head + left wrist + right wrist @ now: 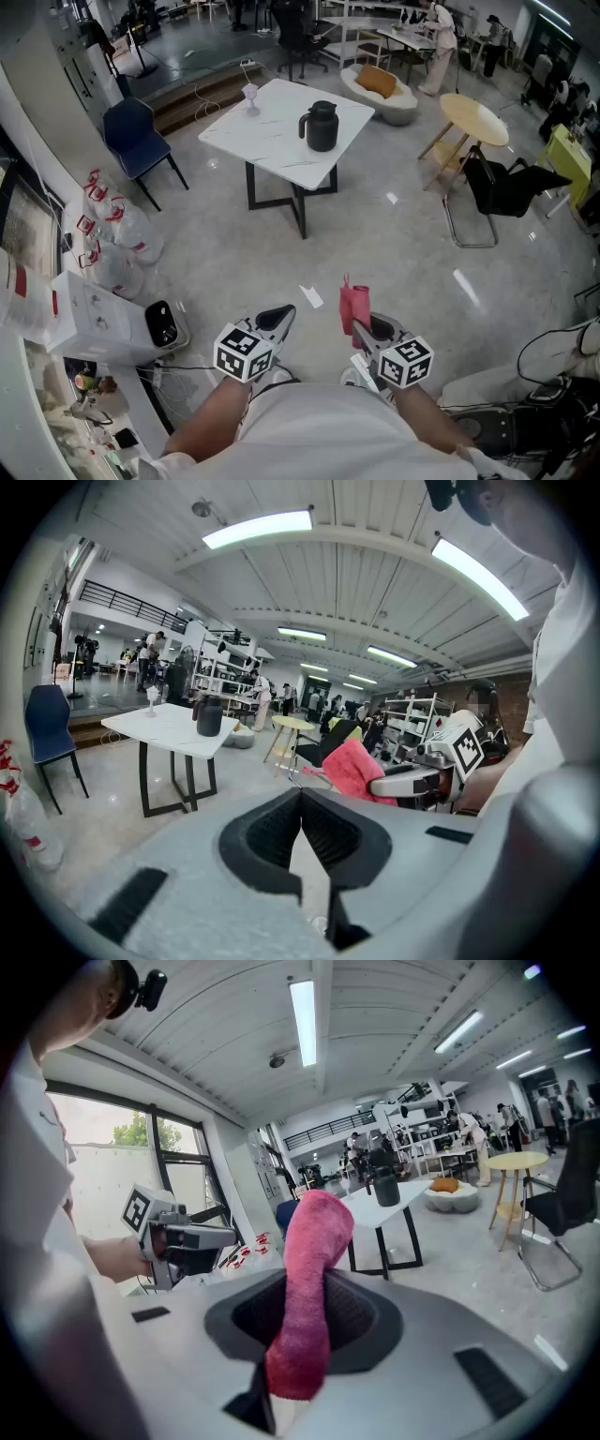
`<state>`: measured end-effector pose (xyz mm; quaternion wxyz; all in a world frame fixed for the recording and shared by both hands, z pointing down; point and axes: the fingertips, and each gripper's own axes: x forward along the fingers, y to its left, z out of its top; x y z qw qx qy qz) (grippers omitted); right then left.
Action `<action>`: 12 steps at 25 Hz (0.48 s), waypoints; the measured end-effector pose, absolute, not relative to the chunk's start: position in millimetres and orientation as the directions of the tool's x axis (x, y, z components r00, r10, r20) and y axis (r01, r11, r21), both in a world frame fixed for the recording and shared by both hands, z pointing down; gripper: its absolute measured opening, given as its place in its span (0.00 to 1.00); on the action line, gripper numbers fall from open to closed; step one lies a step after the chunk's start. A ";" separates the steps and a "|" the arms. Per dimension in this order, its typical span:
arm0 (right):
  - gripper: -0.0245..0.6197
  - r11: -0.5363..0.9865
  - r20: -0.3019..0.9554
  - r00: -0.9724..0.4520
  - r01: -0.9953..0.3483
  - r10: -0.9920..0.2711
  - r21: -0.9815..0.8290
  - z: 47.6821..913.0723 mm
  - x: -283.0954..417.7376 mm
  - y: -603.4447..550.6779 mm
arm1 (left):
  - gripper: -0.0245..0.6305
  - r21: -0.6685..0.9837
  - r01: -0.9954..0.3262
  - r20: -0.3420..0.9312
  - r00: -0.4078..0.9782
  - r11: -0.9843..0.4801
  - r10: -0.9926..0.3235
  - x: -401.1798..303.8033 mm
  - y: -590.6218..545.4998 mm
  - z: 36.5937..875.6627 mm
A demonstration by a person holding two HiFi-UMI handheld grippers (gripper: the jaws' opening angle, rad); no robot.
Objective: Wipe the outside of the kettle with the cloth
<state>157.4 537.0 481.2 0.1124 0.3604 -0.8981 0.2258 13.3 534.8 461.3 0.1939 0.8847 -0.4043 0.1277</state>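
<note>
**Approach stage: cloth in hand, kettle not yet reached**

- Step in hand, by my reading: carrying the cloth toward the kettle. No wiping has begun.
- Right gripper: jaws clamped on the pink cloth. The cloth stands up out of the jaws and its free end folds over forward at the top.
- Left gripper: jaws pressed together with nothing between them. It is held level with the right one, just beside it, and both tilt a little downward.
- Black kettle: upright on the white table, well apart from both grippers, straight ahead across open floor. It sits near the table's edge on the right gripper's side, lid on. The handle's facing is too small to tell.
- A small stemmed glass stands at the table's far side, apart from the kettle.
- Next move likely calls for closing the whole distance to the table, then bringing the cloth's free end against the kettle's wall. The empty left gripper could steady the kettle so it does not slide.
</note>
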 end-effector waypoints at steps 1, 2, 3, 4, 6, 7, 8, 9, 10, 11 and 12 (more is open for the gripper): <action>0.20 0.638 0.366 -0.715 -0.698 -0.596 -0.325 482.9 156.5 537.2 | 0.04 0.241 -0.765 0.383 0.641 -0.598 -0.666 12.6 534.5 462.7; 0.20 0.638 0.368 -0.715 -0.698 -0.595 -0.325 484.2 155.7 537.3 | 0.04 0.241 -0.765 0.383 0.641 -0.597 -0.666 11.9 534.3 463.8; 0.20 0.638 0.369 -0.715 -0.698 -0.594 -0.325 484.9 154.9 537.4 | 0.04 0.242 -0.765 0.383 0.641 -0.597 -0.665 11.3 534.1 464.5; 0.20 0.638 0.369 -0.715 -0.698 -0.594 -0.325 484.8 154.3 537.2 | 0.04 0.242 -0.764 0.383 0.641 -0.598 -0.665 11.0 533.9 464.5; 0.20 0.638 0.370 -0.714 -0.699 -0.595 -0.323 483.3 153.7 536.3 | 0.04 0.241 -0.762 0.382 0.643 -0.601 -0.663 11.0 533.0 462.8; 0.20 0.638 0.371 -0.713 -0.700 -0.595 -0.322 482.5 153.5 535.7 | 0.04 0.240 -0.761 0.382 0.645 -0.603 -0.662 11.2 532.3 461.9; 0.20 0.638 0.372 -0.712 -0.700 -0.595 -0.321 482.2 153.0 535.1 | 0.04 0.240 -0.760 0.381 0.646 -0.604 -0.661 11.1 531.7 461.4; 0.20 0.638 0.373 -0.712 -0.701 -0.595 -0.320 482.4 152.0 534.8 | 0.04 0.241 -0.759 0.381 0.647 -0.605 -0.660 10.4 531.4 461.5; 0.20 0.638 0.375 -0.711 -0.701 -0.595 -0.318 483.1 150.4 534.7 | 0.04 0.244 -0.757 0.380 0.649 -0.606 -0.659 9.1 531.3 462.1; 0.20 0.637 0.376 -0.710 -0.703 -0.596 -0.317 483.8 148.4 534.8 | 0.04 0.245 -0.755 0.379 0.652 -0.607 -0.657 7.4 531.2 462.8; 0.20 0.635 0.377 -0.708 -0.704 -0.597 -0.317 484.3 146.1 534.8 | 0.04 0.247 -0.753 0.378 0.654 -0.610 -0.655 5.5 531.0 463.4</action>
